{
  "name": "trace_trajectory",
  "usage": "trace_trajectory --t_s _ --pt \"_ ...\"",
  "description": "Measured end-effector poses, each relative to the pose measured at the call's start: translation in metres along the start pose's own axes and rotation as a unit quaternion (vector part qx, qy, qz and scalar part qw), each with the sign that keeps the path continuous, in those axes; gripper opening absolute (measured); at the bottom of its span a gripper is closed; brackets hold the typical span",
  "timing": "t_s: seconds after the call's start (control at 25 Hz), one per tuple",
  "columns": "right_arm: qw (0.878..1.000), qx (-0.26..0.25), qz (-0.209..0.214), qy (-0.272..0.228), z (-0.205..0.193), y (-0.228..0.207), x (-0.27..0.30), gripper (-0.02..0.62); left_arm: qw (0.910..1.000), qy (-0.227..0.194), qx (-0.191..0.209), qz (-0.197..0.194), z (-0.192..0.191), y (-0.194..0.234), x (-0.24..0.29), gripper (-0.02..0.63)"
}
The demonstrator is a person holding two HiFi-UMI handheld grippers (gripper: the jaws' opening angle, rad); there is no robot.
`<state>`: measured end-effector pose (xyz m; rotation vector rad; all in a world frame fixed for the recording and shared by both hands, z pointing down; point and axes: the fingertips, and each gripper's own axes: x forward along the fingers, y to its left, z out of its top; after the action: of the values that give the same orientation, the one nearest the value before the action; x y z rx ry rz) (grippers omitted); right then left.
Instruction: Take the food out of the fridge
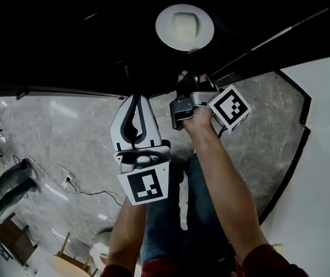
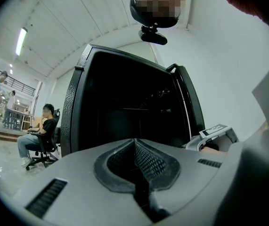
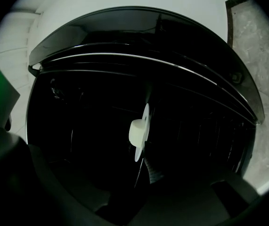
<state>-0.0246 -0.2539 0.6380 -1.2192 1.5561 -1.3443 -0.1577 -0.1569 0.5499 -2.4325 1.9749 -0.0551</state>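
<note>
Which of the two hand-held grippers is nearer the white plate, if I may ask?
The right hand-held gripper: its tips reach the white plate; the left hand-held gripper hangs back.

Inside the dark fridge [image 1: 66, 33], a white plate [image 1: 166, 29] is carrying a pale block of food [image 1: 185, 23]; a cable [image 1: 81, 191] is trailing across the grey floor [image 1: 66, 126] at the left.

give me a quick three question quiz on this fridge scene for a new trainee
1. True or false: the left gripper has something between its jaws.
2. What lies on the white plate? A) a pale block of food B) a green bottle C) nothing
3. Fill in: the right gripper has its jaws at the plate's ____.

Key: 1 false, its jaws are together with nothing between them. 2 A. 3 rim.
</note>
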Motion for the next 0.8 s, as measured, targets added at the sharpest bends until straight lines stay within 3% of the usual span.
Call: trace_trajectory --t_s 0.8 --pt "0.999 0.046 0.002 -0.006 0.004 -0.01 0.021 0.089 1.0 0.005 0.001 -0.001 -0.006 0.002 -0.002 0.014"
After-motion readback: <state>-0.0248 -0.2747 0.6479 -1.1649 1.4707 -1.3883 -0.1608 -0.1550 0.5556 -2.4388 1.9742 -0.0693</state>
